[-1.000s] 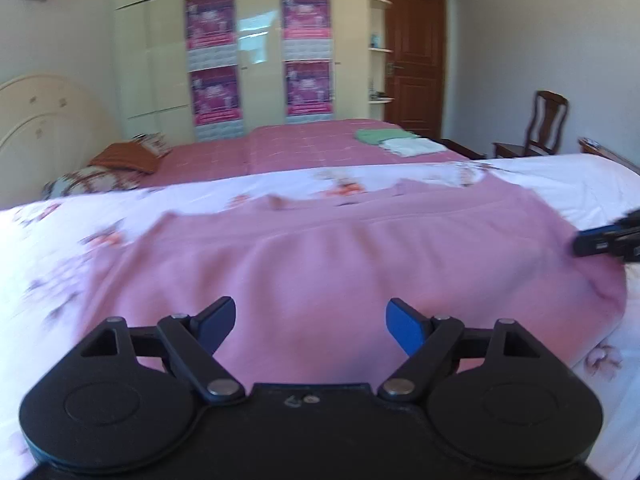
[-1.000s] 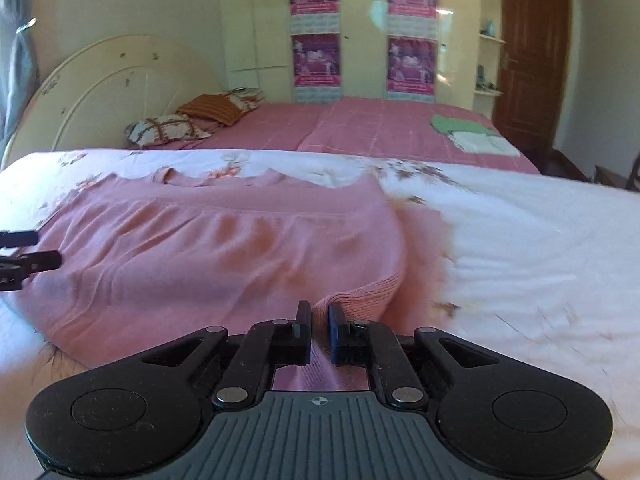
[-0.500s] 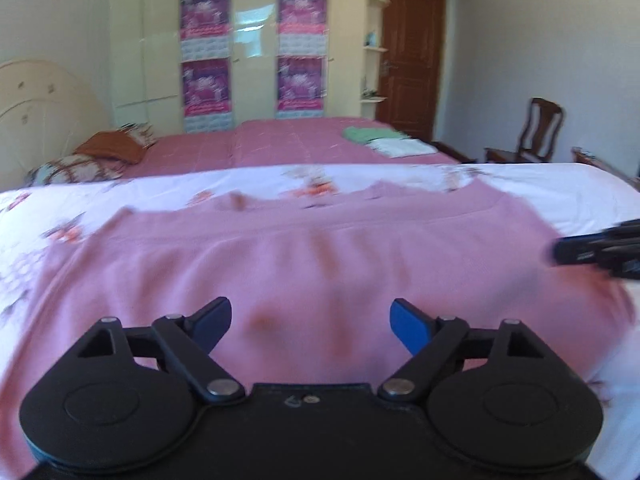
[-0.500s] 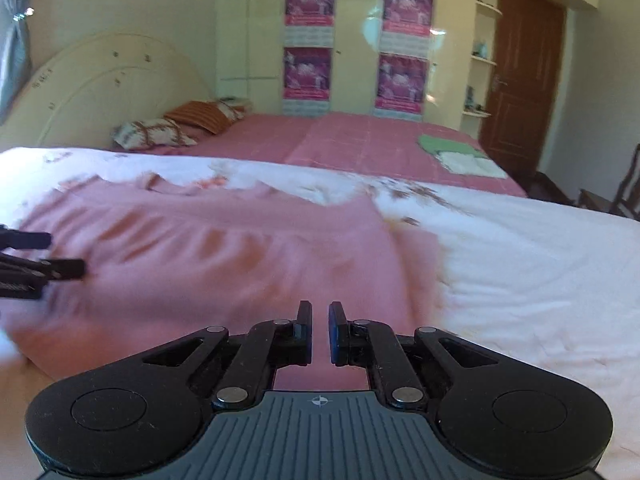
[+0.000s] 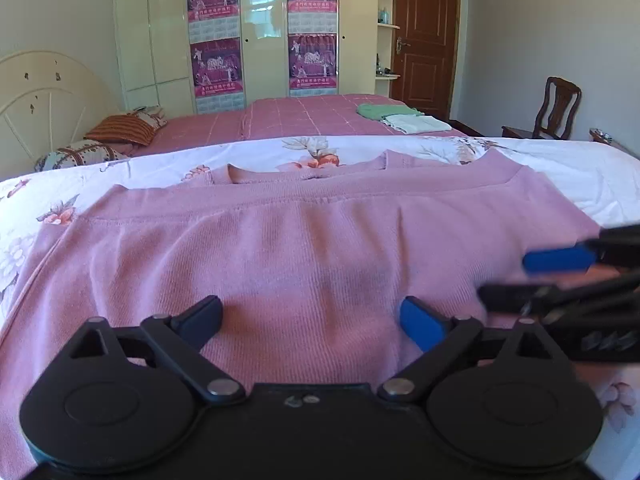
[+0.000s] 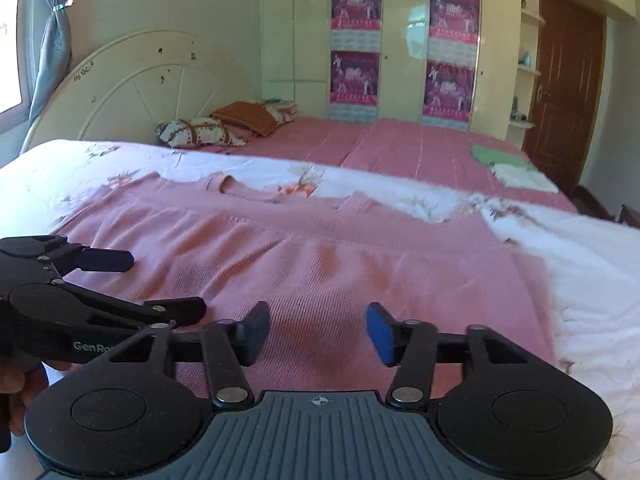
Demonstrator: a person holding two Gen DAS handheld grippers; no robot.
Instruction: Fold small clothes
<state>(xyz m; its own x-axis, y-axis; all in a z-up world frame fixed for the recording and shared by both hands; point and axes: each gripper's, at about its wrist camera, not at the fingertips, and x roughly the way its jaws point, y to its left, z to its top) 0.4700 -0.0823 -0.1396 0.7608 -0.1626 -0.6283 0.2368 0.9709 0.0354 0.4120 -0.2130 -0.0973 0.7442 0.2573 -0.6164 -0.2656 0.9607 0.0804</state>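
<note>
Curtain (image 6: 52, 36) only in R view, chair (image 5: 558, 106) only in L.

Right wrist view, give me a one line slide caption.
Both claws, right and left, open over a pink garment folded on a floral sheet.

We are in a home bedroom: ahead of the claw stands a bed with a pink checked cover (image 5: 320, 120), a cream arched headboard (image 6: 152, 80), a glossy cream wardrobe with purple posters (image 5: 260, 28) and a brown panelled wooden door (image 5: 426, 32).
</note>
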